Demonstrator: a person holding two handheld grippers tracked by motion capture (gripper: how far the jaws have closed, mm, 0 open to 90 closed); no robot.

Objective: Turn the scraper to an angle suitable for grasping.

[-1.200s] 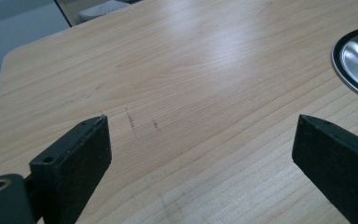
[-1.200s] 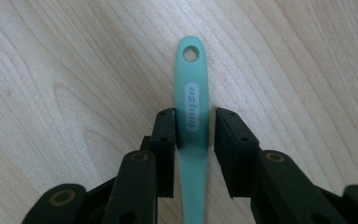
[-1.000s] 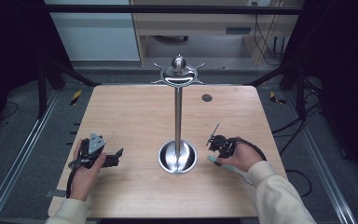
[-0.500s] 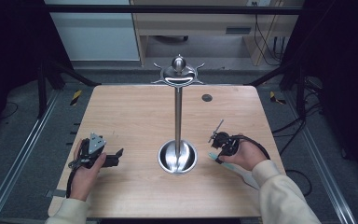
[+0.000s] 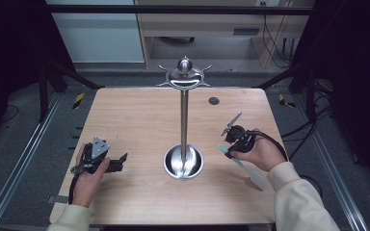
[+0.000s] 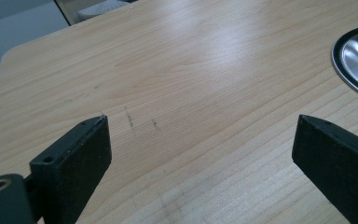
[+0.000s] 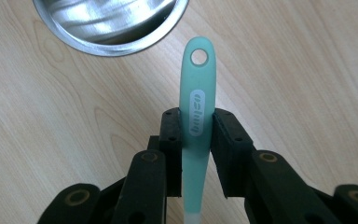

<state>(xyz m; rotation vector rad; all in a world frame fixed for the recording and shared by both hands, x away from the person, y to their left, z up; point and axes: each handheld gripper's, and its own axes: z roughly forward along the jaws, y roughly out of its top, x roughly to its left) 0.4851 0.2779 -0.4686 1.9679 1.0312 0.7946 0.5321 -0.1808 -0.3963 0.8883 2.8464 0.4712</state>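
Right gripper (image 7: 196, 140): jaws pinching the teal spatula (image 7: 196, 112) by its handle, pads pressed on both sides. Handle end with the hang hole sticks out past the jaws, near the rim of the round steel stand base (image 7: 107, 23). In the high view the spatula (image 5: 243, 166) is in the right gripper (image 5: 232, 140) above the counter (image 5: 139, 115), right of the stand's pole (image 5: 184, 120). Left gripper (image 5: 118, 160) rests on the counter at left, jaws spread wide, nothing between them, well apart from the base.
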